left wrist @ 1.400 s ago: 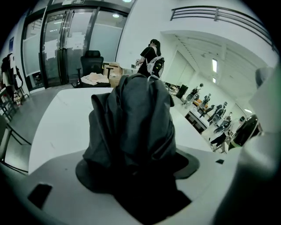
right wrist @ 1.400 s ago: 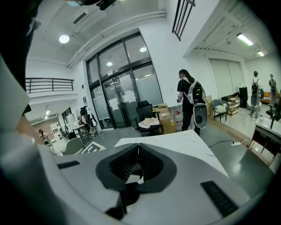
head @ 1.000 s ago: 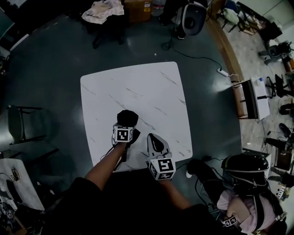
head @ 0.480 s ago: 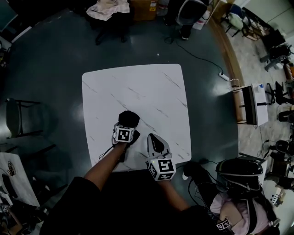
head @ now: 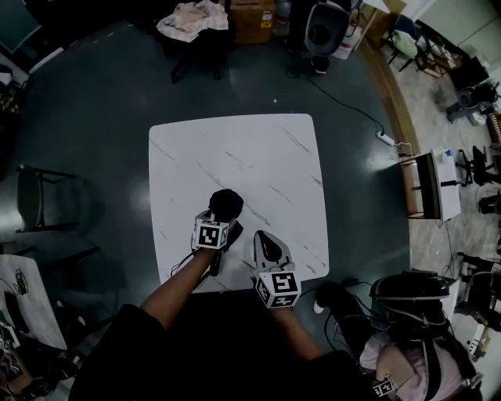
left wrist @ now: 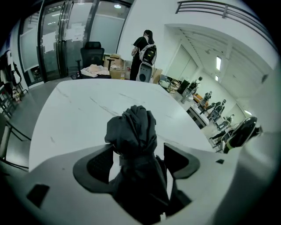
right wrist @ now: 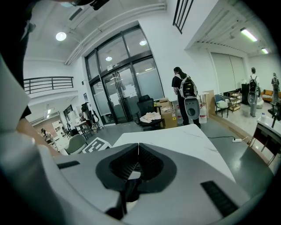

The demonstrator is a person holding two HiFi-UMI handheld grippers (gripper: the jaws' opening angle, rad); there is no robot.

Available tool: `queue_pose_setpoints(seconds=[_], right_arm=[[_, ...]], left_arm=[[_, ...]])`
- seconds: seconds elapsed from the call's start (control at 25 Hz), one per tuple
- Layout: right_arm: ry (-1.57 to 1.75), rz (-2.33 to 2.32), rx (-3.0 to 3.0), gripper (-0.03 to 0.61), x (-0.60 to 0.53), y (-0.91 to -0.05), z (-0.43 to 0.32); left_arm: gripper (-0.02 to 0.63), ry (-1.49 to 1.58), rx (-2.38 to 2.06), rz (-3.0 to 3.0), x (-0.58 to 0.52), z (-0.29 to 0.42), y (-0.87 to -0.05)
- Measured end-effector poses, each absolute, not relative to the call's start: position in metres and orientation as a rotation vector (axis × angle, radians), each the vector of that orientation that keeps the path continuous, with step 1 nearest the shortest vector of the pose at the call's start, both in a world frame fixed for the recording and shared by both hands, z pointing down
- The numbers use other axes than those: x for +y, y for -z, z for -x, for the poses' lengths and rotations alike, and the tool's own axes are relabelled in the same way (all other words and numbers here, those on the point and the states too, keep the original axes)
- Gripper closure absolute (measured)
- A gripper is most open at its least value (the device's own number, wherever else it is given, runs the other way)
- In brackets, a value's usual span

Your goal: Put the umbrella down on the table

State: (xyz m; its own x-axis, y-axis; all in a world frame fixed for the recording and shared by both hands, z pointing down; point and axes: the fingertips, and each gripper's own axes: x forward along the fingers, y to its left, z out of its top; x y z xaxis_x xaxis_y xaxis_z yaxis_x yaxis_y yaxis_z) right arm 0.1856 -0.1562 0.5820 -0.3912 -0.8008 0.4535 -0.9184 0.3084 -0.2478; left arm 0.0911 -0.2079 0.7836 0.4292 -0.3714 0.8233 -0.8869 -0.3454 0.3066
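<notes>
A folded black umbrella (head: 227, 204) is held over the near half of the white marble table (head: 258, 157). My left gripper (head: 221, 218) is shut on it. In the left gripper view the bundled umbrella (left wrist: 134, 129) fills the gap between the two dark pads (left wrist: 97, 163) and sticks out past them above the table (left wrist: 79, 110). My right gripper (head: 264, 237) hovers just right of the left one, near the table's front edge, with its jaws closed tip to tip. In the right gripper view its fingertips (right wrist: 145, 151) meet, and the table (right wrist: 175, 136) lies beyond.
A dark chair (head: 39, 207) stands left of the table. At the lower right a person in a black helmet (head: 411, 294) sits. An office chair (head: 325, 27), a cardboard box (head: 252, 19) and draped clothes (head: 192, 17) lie beyond the far edge. A power strip (head: 387, 139) lies on the floor to the right.
The head camera has shifted a little, so the table sits lower and further right in view. Both grippers and the umbrella keep their places over the table.
</notes>
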Motion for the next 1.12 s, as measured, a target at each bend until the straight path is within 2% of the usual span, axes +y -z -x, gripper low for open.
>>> queue_pose_setpoints(seconds=[0.4, 0.6, 0.92, 0.96, 1.12], right_arm=[[-0.699, -1.565, -2.347, 0.561, -0.122, -0.58, -0.167], [-0.588, -1.632, -2.354, 0.561, -0.108, -0.553, -0.151], [-0.568, -1.82, -2.3, 0.561, -0.06, -0.515, -0.092], [-0.555, -1.832, -2.293, 0.561, -0.053, -0.511, -0.083], [-0.524, -1.851, -2.317, 0.561, -0.029, -0.493, -0.038]], left_arm=[[0.256, -0.563, -1.156, -2.034, -0.174, -0.087, -0.69], [0.256, -0.444, -1.114, -2.122, -0.134, -0.075, -0.64], [0.261, -0.311, -1.081, -2.343, -0.073, -0.017, -0.556], [0.275, -0.273, -1.059, -2.355, -0.065, -0.008, -0.546], [0.423, -0.155, -0.951, -2.387, -0.033, 0.027, -0.513]])
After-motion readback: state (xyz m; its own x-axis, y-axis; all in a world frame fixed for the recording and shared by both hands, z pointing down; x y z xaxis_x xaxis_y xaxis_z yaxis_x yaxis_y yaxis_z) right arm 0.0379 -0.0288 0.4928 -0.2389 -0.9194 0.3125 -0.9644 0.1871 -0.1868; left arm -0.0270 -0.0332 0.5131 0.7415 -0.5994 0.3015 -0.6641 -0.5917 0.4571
